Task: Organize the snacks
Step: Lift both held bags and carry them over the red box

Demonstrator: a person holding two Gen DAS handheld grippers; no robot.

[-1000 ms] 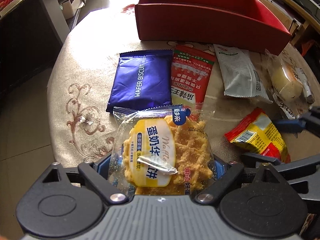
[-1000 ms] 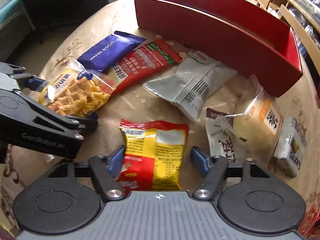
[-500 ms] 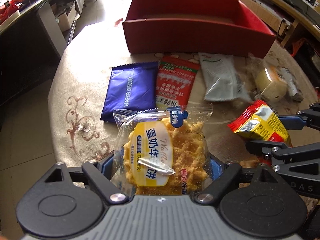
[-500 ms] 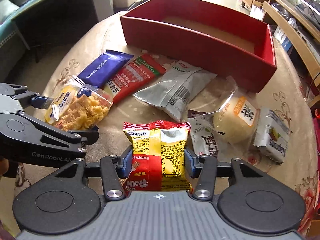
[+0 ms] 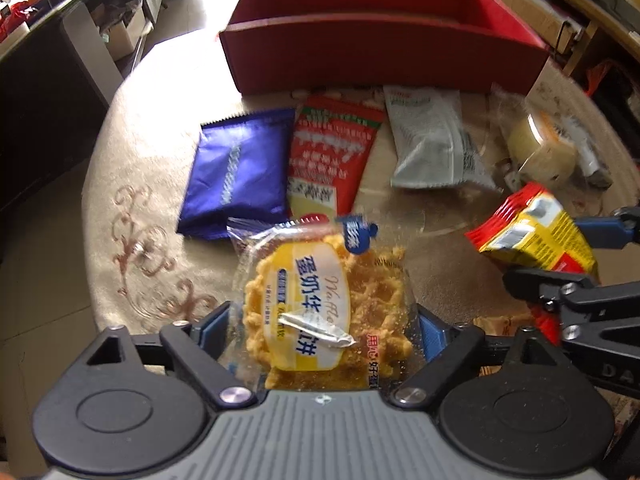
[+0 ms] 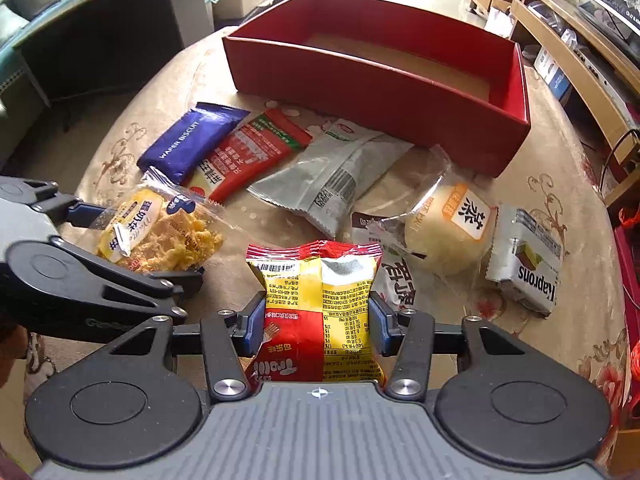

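Left tool [image 5: 322, 330] grips waffle pack [image 5: 324, 308]; right tool [image 6: 318, 322] grips yellow-red packet [image 6: 320, 308]

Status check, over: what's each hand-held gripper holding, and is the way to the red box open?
Left hand-held gripper shut on waffle pack. Right hand-held gripper shut on yellow-red packet. Red box empty, loose snacks before it.

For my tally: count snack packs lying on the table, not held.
6: blue wafer, red pack beside it, grey pack, bun, Kaprons pack at right, white pack partly under the bun. Others may be hidden.
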